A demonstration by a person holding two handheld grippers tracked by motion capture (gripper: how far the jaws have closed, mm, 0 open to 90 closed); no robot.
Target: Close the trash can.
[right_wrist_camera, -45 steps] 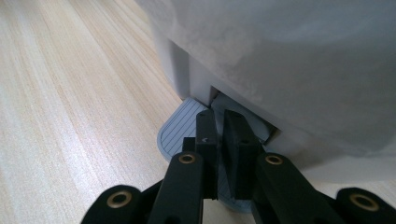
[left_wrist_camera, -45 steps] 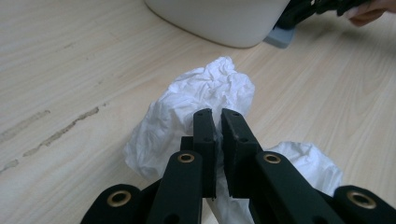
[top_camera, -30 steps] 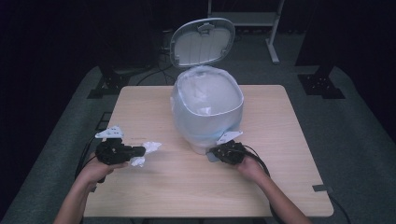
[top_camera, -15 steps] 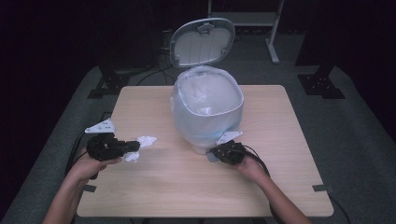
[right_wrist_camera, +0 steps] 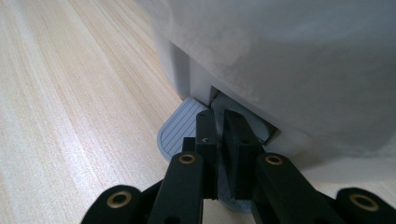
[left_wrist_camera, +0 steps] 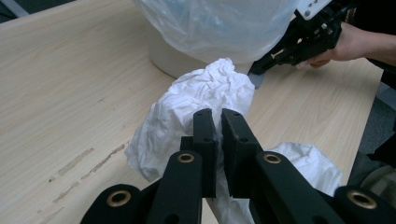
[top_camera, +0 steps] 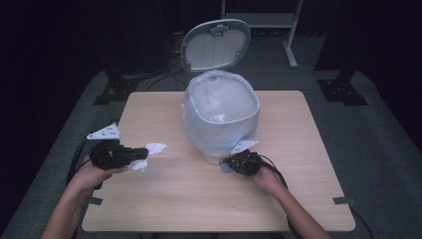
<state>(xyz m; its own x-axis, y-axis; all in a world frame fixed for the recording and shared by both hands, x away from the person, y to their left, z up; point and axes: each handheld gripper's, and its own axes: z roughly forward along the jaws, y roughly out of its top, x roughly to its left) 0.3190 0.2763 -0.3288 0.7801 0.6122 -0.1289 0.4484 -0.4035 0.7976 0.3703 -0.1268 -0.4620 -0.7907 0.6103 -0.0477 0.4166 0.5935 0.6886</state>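
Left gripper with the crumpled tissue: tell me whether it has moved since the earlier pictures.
Yes. In the high view the left gripper, shut on the crumpled tissue, has drifted toward the table's left edge, away from the pedal bin, which stayed put.

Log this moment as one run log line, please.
left gripper: shut on crumpled tissue, lifted off table | right gripper: shut, pressing bin pedal | bin lid: open

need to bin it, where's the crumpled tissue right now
In the high view the tissue is at the table's left, pinched in the left gripper, left of the bin.
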